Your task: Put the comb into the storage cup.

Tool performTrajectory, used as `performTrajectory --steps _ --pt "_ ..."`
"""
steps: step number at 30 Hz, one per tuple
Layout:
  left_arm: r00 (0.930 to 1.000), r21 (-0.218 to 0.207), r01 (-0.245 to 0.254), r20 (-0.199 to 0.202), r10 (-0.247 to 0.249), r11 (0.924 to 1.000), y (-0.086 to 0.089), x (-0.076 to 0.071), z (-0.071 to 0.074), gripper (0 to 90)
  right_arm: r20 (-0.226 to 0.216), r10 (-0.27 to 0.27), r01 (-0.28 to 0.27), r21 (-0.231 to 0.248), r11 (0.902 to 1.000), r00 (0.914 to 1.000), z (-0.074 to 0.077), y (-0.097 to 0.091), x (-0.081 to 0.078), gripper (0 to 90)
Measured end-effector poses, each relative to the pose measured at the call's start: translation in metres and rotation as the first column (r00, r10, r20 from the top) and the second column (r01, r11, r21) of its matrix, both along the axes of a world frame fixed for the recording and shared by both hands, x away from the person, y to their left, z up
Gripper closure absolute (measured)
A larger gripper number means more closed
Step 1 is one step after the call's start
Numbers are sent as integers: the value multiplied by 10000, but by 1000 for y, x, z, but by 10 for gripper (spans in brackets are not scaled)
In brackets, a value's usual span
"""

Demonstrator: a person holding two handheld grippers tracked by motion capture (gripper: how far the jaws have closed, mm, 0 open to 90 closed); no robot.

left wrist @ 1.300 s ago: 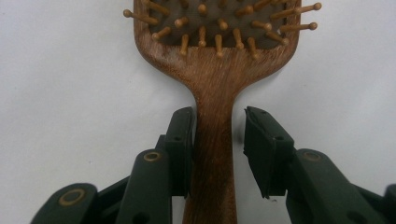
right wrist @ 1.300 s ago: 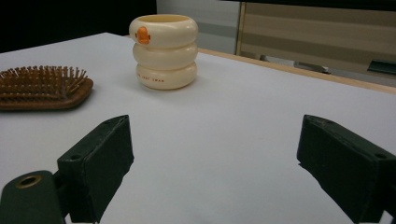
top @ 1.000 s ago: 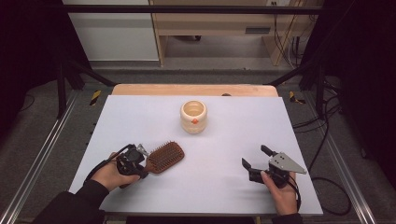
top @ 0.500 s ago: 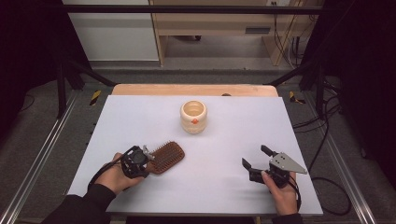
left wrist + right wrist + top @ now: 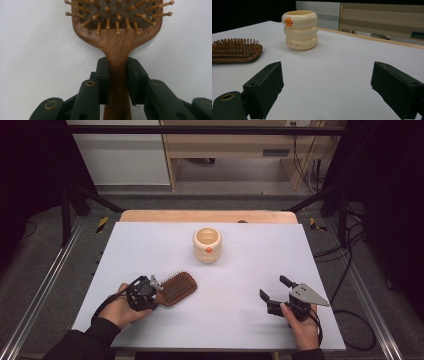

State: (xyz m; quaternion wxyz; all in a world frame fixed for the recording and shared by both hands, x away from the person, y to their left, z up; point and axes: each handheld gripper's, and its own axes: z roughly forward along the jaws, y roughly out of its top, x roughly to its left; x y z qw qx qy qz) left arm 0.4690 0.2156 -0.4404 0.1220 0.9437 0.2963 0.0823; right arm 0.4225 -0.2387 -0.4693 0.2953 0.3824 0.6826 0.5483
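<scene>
Jaws of the left gripper clamp the hairbrush by its handle (bristles upward), giving leverage. The right gripper waits spread apart, holding nothing.

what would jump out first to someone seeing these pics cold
Probably the wooden hairbrush lying bristles up near the left front of the white table, with the left gripper shut on its handle. Next, the cream ringed cup with an orange mark, standing alone toward the middle back. The right gripper sits open at the right front, holding nothing.
</scene>
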Motion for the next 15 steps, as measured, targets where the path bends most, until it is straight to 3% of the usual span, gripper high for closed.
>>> performTrajectory --steps 8,15 --pt "9972 199 58 -752 -42 9998 -2 10 -3 726 -41 -15 15 46 10000 10000 0 -1 0 110" --pt "9952 200 253 -947 -233 9995 0 12 -3 716 -77 14 -14 53 10000 10000 -1 -1 1 109"
